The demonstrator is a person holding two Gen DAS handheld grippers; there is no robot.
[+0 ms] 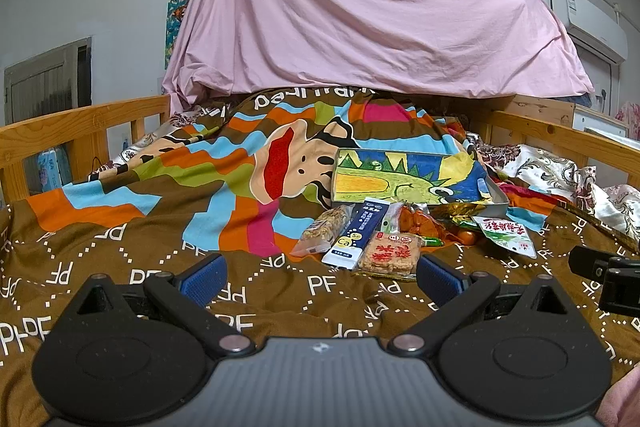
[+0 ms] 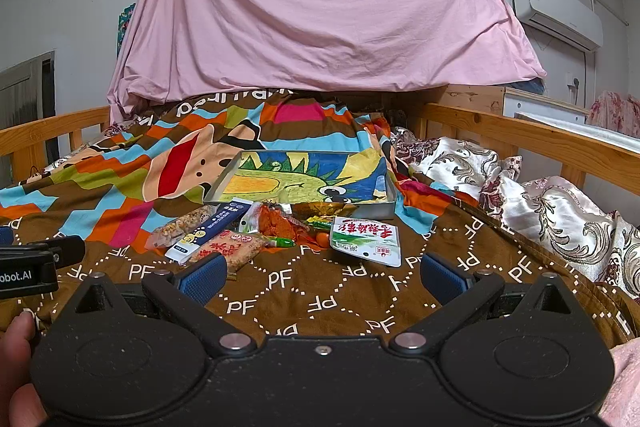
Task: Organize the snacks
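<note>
1. Right now my left gripper [image 1: 318,277] hangs low over the brown quilt [image 1: 120,267], jaws spread wide and holding nothing.
2. My right gripper [image 2: 320,277] sits the same way, released and empty, just short of the snacks.
3. Ahead on the quilt, the snacks lie in a loose heap: a rice cracker pack [image 1: 390,253], a blue sachet [image 1: 358,233] and a clear granola bar [image 1: 324,229] side by side.
4. To their right lies a green-and-white pouch [image 2: 366,239], with orange wrappers [image 2: 276,223] between; what sits under those I can't quite make out.
5. Just behind the heap rests a shallow tin tray [image 2: 390,205] lined with a crayon dinosaur drawing [image 1: 404,179].
6. A pink sheet [image 1: 360,19] drapes the far end of the wooden bed.
</note>
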